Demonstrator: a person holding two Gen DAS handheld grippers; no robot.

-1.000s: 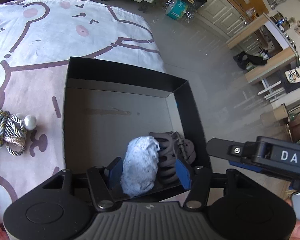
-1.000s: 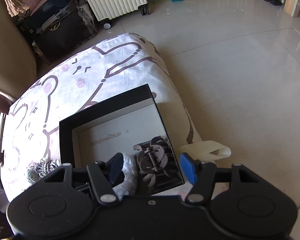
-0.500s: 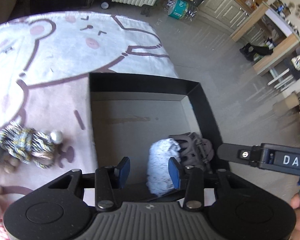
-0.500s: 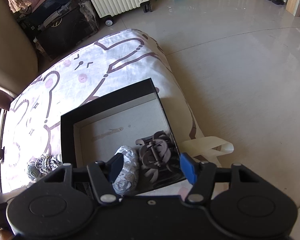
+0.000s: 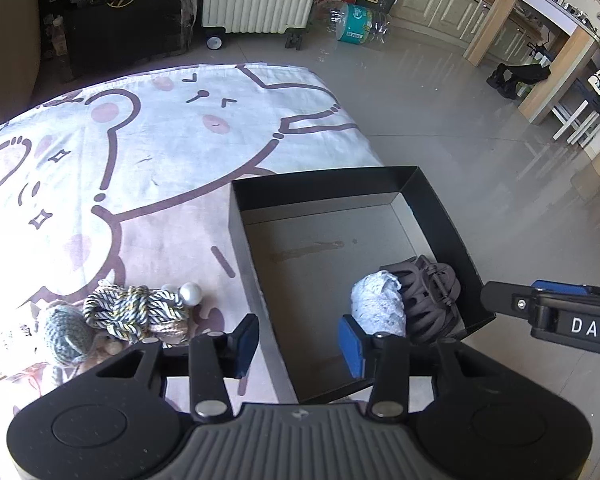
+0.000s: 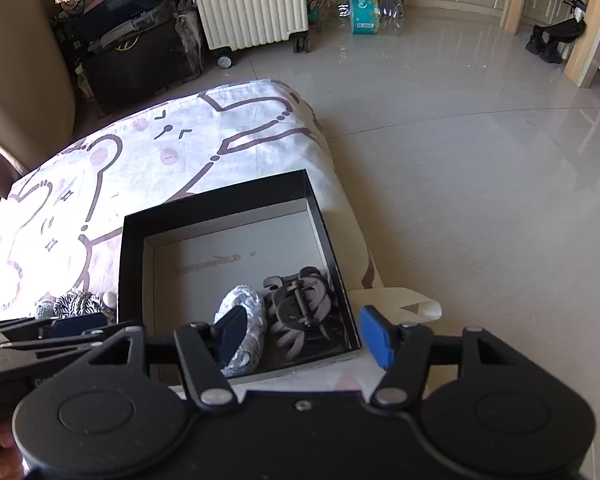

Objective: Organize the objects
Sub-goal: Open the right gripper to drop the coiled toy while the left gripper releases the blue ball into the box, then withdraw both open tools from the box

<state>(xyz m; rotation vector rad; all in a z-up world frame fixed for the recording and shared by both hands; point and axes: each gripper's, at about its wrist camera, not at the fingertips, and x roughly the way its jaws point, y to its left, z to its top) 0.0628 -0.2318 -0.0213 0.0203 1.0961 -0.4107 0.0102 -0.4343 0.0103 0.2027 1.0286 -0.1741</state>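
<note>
Near wall of the black box (image 5: 332, 184) behind the left claw's body.

Both views are bright with daylight and mostly sharp, with no motion blur. Sun falls hard on the printed sheet (image 5: 148, 152), which is washed out to near white along its left side in both views. The pale floor (image 6: 480, 184) is glossy and mirrors the furniture with soft glare. The box (image 5: 432, 216) has dark walls that shade its grey bottom. Top-left corners of the room stay dim. Fisheye bending curves straight lines toward the edges, and the frame corners go black.
</note>
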